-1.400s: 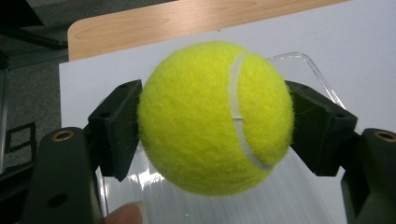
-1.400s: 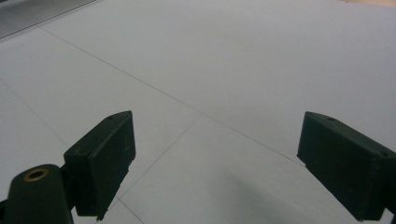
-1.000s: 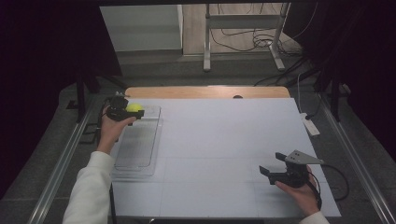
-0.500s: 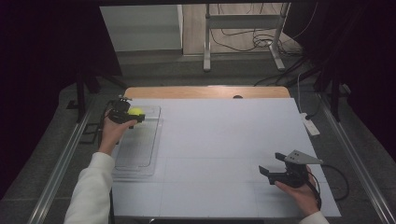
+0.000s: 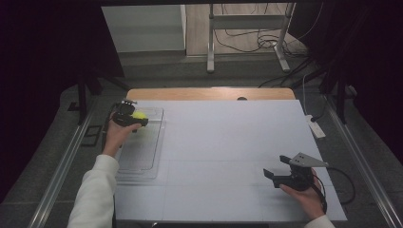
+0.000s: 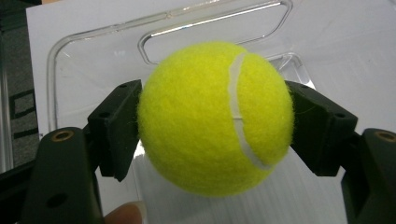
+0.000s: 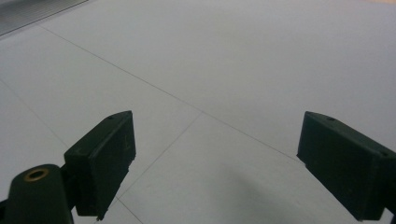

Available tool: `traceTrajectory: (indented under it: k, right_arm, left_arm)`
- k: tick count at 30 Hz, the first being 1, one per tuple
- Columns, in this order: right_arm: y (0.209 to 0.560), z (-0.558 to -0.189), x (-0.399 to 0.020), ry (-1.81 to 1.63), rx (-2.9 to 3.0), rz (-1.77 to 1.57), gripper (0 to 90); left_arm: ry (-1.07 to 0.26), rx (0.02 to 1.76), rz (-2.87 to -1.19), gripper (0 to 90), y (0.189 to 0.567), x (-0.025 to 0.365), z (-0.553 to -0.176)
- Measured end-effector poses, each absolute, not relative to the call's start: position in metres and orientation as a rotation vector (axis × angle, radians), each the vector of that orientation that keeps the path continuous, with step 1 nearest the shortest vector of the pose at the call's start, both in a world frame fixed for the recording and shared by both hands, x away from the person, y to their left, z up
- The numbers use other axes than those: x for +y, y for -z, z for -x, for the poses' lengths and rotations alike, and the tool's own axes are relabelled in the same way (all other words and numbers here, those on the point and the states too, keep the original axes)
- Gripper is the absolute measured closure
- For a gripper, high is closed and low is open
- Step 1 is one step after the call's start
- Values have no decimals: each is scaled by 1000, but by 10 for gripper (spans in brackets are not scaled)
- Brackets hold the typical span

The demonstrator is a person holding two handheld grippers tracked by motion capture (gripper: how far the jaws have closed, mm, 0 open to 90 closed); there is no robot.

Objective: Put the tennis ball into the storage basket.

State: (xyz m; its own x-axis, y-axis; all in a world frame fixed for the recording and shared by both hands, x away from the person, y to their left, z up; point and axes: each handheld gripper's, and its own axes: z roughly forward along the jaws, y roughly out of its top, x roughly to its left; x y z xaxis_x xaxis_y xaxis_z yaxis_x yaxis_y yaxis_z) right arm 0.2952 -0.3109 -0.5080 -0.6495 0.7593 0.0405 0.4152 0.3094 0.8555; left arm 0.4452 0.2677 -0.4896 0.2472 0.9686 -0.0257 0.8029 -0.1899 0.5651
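High view is showing a flat white table (image 5: 228,156) with thin seam lines, a wooden strip along its far edge, and a clear plastic tray (image 5: 142,152) with rounded corners lying at the left side. Left gripper (image 5: 135,118) is hanging over the far end of that tray, clamping a tennis ball (image 5: 139,115). Left gripper view is giving the ball (image 6: 215,116) up close: round, fuzzy bright yellow felt, one curved white seam running down its right half. Both black blocky jaws are pressing on its sides, left and right, so the grip is clenched on the ball; a fingertip (image 6: 126,214) is peeking in at the bottom edge. Under the ball the tray (image 6: 84,60) is showing a glossy see-through rim, a slot-shaped handle cutout and a ribbed floor. Whether the ball is touching the tray floor can't be told. Right gripper (image 5: 275,172) is sitting low over the near right part of the table, well apart from the tray, with a grey three-cornered plate on top and a cable trailing off. Right gripper view is showing its two matte black jaws spread wide, gripping nothing, with bare white tabletop (image 7: 210,70) between them.
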Motion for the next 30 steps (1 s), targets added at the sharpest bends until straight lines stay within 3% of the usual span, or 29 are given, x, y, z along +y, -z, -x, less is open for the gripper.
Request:
traceTrajectory:
  k: [30]
  right_arm:
    - [509,-296,-312,-1277,2213,-1047,118]
  left_arm:
    - [-504,1640,-2111,247,506,262,-452]
